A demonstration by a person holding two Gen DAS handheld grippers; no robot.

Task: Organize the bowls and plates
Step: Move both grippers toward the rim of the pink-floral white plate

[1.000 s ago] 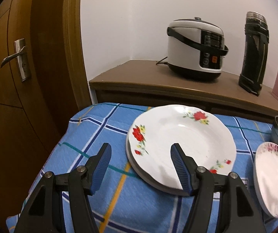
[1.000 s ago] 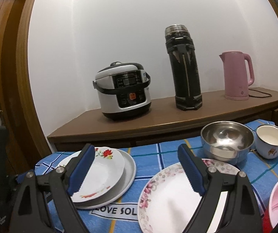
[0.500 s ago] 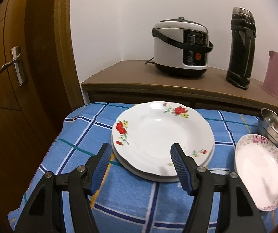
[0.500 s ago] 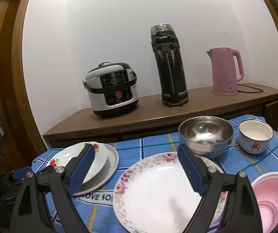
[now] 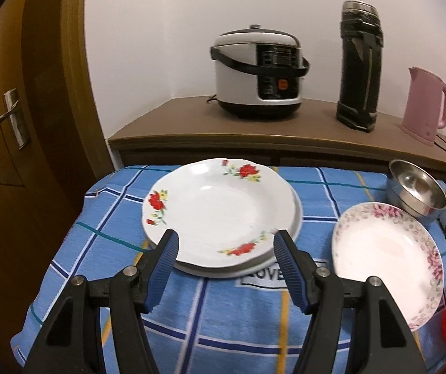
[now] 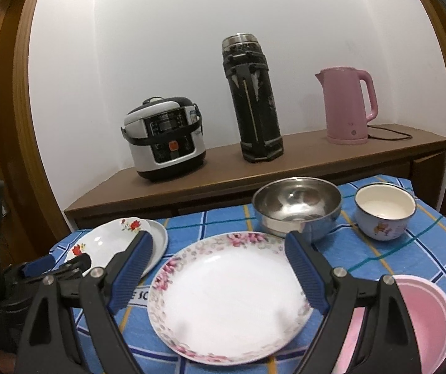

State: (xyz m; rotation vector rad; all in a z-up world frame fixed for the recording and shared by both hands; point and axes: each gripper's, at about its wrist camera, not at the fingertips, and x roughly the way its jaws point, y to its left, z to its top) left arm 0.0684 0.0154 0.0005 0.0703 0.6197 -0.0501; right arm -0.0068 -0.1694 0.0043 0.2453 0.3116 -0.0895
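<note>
The left hand-held gripper (image 5: 224, 249) is seen released, its blue-padded jaws spread wide with nothing clamped between them. Just ahead of it, framed by the two fingers, a white plate with red roses (image 5: 220, 210) is stacked on a plain plate (image 5: 296, 222) whose rim shows at the far right side and beneath the near edge. Whether the pads touch the rose plate cannot be told; they appear to stand just short of its near rim. To the right of this hand-held gripper, a pink-flowered plate (image 5: 385, 258) lies flat on the blue checked cloth (image 5: 223, 321) that covers the bench.

The right hand-held gripper (image 6: 218, 258) is likewise released, with jaws held wide and empty. The pink-flowered plate (image 6: 232, 296) is found directly in front of it, between the fingers in the view. Beyond the right finger, a steel bowl (image 6: 296, 207) stands just behind that plate, and a small enamel cup (image 6: 385, 210) is set beside the bowl, further right. At the near right, a pink bowl (image 6: 422, 314) is partly seen. The stacked plates lie off to the left, past the left finger.

Behind the bench, on a brown sideboard (image 6: 285, 168), a rice cooker (image 6: 165, 141), a tall black flask (image 6: 252, 99) and a pink kettle (image 6: 347, 104) are ranged along the white wall. A wooden door (image 5: 8, 118) with a metal handle is seen far to the left.
</note>
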